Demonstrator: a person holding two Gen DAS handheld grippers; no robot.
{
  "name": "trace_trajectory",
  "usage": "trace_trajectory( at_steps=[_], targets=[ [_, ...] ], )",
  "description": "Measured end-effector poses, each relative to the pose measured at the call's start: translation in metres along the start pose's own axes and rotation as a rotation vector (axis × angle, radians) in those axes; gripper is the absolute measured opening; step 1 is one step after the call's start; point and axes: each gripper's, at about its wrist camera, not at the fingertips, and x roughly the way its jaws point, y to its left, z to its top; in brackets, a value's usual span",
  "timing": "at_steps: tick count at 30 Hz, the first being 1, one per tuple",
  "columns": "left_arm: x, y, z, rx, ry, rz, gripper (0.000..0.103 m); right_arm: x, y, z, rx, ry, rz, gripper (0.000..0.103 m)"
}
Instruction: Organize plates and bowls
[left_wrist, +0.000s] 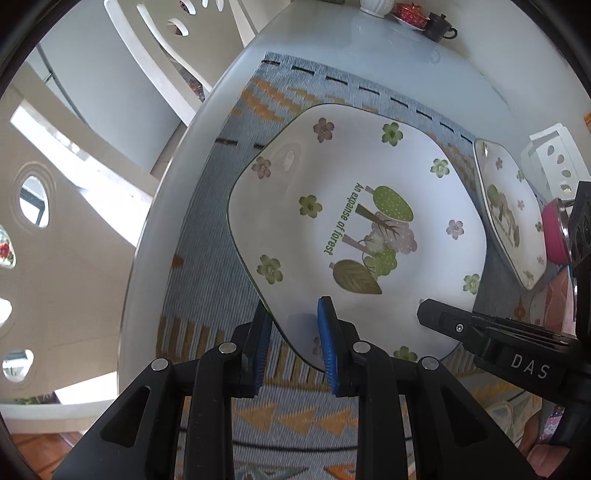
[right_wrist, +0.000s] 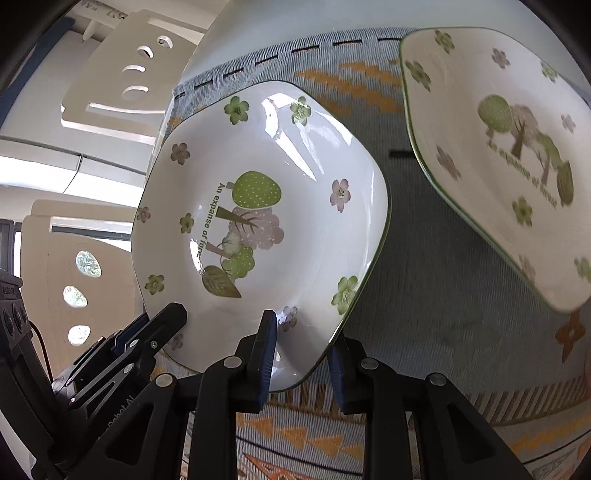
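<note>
plate (left_wrist: 354, 229) face-up, squarish, near edge toward grippers | left gripper (left_wrist: 295, 341) clamps its rim | right gripper (right_wrist: 303, 363) clamps its rim

A glossy white squarish ceramic plate with a thin green rim (left_wrist: 354, 229) (right_wrist: 258, 229), printed with small flowers, dotted trees and the words "An expanse of forest", hangs tilted above the woven patterned mat. A second matching plate (left_wrist: 511, 218) (right_wrist: 498, 147) sits just beside it, to its right.
</note>
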Motion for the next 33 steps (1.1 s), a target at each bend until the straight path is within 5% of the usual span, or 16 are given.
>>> trace_trajectory(
  at_steps=[14, 33],
  targets=[
    [-0.015, -0.004, -0.046, 0.003, -0.011, -0.007, 0.022, -0.011, -0.004, -0.039, -0.033, 0.000, -0.002, 0.025],
    [-0.005, -0.004, -0.056, -0.023, 0.036, -0.030, 0.026, -0.004, -0.015, -0.041, 0.001, 0.004, -0.001, 0.027]
  ],
)
